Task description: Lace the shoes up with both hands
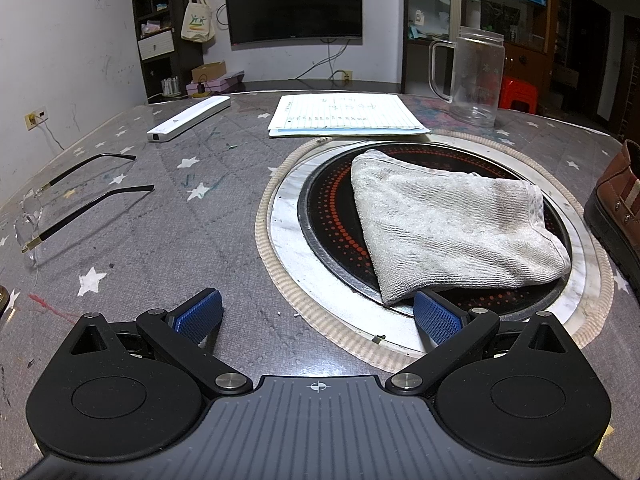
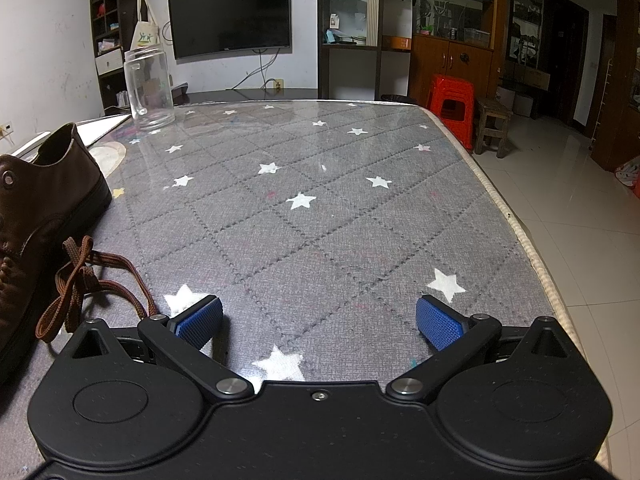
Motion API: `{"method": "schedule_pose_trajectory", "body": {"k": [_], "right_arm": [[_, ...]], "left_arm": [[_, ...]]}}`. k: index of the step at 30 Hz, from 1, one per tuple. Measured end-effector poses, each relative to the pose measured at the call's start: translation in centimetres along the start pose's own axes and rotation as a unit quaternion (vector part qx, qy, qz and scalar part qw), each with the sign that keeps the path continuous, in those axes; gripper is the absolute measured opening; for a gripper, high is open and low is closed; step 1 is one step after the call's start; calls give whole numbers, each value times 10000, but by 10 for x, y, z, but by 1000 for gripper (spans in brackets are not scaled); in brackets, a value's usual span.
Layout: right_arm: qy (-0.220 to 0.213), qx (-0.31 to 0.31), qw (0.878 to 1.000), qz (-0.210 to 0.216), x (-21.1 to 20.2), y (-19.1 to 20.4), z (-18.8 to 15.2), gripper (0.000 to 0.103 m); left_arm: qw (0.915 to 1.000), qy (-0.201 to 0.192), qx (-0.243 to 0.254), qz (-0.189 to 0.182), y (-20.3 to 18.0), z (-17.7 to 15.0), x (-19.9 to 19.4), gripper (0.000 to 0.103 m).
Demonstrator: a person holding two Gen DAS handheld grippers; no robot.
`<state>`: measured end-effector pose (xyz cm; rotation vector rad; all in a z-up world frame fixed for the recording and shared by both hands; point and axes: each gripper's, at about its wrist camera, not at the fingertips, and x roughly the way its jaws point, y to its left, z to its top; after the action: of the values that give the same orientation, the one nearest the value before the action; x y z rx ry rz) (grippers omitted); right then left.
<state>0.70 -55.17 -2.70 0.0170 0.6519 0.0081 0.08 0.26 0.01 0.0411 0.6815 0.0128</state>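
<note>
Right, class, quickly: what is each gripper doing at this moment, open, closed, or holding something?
Left gripper: open, holding nothing, above the table near the grey cloth.
Right gripper: open, holding nothing, the brown shoelace lying to its left.

Both wrist cameras are looking forward and downward from close above the table [image 2: 320, 208], the left one facing the towel [image 1: 452, 224] and glasses [image 1: 60, 208], the right one facing the far edge, both sharing the brown shoe [image 2: 44, 216], jar [image 2: 149, 88] and television [image 1: 293, 2].
</note>
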Motion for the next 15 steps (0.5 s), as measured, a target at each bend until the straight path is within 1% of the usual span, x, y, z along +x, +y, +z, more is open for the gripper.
{"method": "schedule_pose_trajectory", "body": {"k": [11,15], "right_arm": [[-3,-20,10000,-20,1,6,-1,103],[-29,-155,9999,-16,-2,12,0,103]], "left_arm": [[10000,-10,15,13,-2,-1,-1,103],[10000,-9,17,13,-1,-1,-1,103]]}}
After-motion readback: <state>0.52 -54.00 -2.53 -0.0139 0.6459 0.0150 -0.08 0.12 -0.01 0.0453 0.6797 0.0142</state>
